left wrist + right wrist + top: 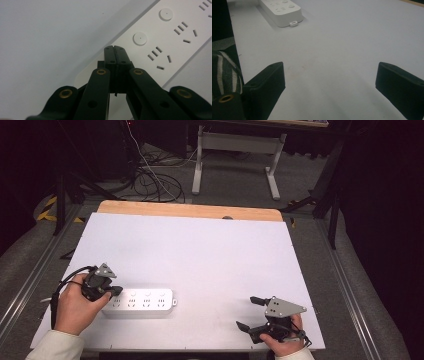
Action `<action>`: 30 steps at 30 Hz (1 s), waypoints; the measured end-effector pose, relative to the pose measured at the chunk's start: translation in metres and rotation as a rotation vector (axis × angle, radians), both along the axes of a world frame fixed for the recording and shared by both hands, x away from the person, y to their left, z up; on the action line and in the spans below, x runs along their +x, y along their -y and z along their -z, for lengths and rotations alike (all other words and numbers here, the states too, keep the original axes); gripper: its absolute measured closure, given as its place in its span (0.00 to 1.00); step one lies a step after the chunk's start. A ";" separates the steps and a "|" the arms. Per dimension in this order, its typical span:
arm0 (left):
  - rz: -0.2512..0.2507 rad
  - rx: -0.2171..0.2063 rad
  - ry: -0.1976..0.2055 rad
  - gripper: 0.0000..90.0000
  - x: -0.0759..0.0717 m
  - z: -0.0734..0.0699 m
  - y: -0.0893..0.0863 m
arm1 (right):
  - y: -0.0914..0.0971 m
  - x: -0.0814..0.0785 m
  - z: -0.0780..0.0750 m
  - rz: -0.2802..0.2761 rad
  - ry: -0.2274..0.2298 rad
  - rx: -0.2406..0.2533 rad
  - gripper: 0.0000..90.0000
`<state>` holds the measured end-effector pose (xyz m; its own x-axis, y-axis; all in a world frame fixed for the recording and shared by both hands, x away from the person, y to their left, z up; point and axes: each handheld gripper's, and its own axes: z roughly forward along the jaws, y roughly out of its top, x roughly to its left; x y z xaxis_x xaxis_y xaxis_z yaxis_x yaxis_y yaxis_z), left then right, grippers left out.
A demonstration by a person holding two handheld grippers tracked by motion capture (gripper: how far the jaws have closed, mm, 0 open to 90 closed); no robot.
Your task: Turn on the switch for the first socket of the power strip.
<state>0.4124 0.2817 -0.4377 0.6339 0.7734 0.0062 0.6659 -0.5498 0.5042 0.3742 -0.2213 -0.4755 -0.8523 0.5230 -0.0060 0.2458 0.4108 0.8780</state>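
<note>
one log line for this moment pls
left gripper: shut, tips over power strip end | right gripper: open, empty, near table front edge | power strip: flat, unplugged

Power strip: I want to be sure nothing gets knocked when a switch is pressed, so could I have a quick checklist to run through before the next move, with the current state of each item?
1. Power strip lies flat on the white table: ok.
2. Left tongs shut, tips together for pressing: ok.
3. Left tongs over the strip's left end, near a round button: ok.
4. Tips already touching the strip: cannot tell.
5. Right tongs open and apart from the strip: ok.
6. Anything plugged into the sockets: none seen, ok.
</note>
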 end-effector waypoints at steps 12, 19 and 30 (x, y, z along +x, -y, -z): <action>0.001 -0.013 -0.006 1.00 0.001 0.001 -0.003 | 0.000 0.000 0.000 -0.002 -0.001 0.000 0.11; -0.012 0.009 0.003 1.00 0.000 0.002 0.001 | 0.000 0.000 0.000 -0.002 -0.001 -0.001 0.11; -0.015 0.020 0.014 1.00 -0.001 0.003 0.003 | -0.001 0.000 0.000 -0.006 -0.001 -0.001 0.10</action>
<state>0.4112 0.2790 -0.4409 0.6220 0.7824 0.0311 0.6670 -0.5501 0.5025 0.3738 -0.2205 -0.4756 -0.8553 0.5182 -0.0052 0.2448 0.4128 0.8773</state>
